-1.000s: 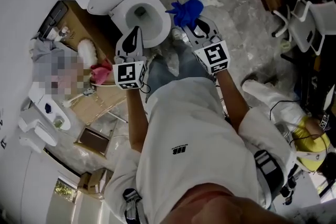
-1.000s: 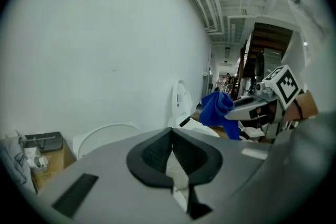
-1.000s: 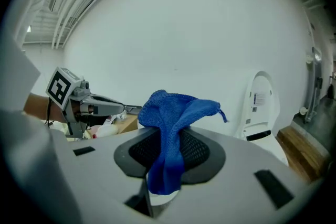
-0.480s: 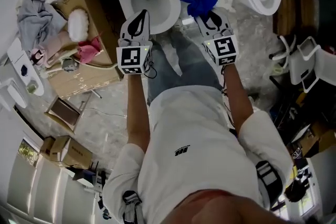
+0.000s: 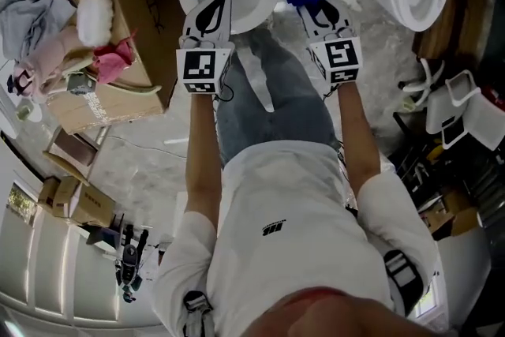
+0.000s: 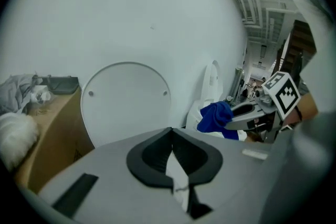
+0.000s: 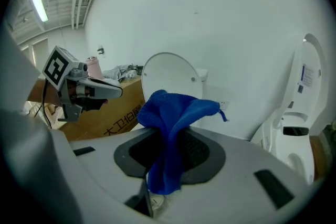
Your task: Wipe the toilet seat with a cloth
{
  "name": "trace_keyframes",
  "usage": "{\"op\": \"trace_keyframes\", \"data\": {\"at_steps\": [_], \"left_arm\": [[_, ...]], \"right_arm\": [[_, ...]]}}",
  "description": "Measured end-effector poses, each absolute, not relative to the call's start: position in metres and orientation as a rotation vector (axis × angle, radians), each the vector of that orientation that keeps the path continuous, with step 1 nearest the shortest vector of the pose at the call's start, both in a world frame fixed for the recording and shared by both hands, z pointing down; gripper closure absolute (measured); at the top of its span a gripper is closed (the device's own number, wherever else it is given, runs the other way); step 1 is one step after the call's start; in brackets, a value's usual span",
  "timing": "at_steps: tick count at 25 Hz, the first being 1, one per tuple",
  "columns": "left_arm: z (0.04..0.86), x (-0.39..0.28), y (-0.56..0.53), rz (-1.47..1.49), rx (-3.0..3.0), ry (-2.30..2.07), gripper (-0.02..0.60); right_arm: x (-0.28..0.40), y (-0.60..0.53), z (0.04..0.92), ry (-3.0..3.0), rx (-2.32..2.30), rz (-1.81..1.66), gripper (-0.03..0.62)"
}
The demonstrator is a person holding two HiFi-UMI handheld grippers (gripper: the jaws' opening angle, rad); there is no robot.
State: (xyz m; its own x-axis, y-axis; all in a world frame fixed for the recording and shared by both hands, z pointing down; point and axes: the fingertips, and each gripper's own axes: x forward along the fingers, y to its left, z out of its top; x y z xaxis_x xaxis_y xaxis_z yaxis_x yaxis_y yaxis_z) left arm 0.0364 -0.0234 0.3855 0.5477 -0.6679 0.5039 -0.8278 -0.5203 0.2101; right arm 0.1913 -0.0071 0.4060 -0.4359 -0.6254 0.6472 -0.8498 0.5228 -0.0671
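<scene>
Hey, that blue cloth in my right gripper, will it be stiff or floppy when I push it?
Probably floppy: the blue cloth folds and droops from the right gripper pinching it. Likely light, since its bunched top stands up unsupported. Its nubby weave should grip rather than slide.

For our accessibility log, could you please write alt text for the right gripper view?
The right gripper holds a blue cloth clamped between its jaws. Behind it are a raised toilet lid, the left gripper and a white wall.
</scene>
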Motion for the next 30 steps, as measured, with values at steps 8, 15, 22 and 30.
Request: {"op": "trace_keyframes", "data": {"at_steps": [8,15,22,30], "left_arm": [[0.451,0.048,-0.028,0.510,2.285,-1.216,0.571],[0.500,0.057,-0.038,0.533,2.253,-1.190,0.571],[0.538,0.064,-0.048,0.535,2.216,-1.181,0.571],[0.580,0.066,-0.046,0.549,2.175,-1.157,0.571]], "right_arm": [[0.180,-0.017,0.482,-2.182,1.032,0.474,0.502],[0.172,-0.028,0.551,-2.156,0.915,0.485,0.503],[0.168,-0.044,0.604,-2.119,0.820,0.461,0.502],[0.163,-0.062,0.657,-2.060,0.708,0.412,0.502]]}}
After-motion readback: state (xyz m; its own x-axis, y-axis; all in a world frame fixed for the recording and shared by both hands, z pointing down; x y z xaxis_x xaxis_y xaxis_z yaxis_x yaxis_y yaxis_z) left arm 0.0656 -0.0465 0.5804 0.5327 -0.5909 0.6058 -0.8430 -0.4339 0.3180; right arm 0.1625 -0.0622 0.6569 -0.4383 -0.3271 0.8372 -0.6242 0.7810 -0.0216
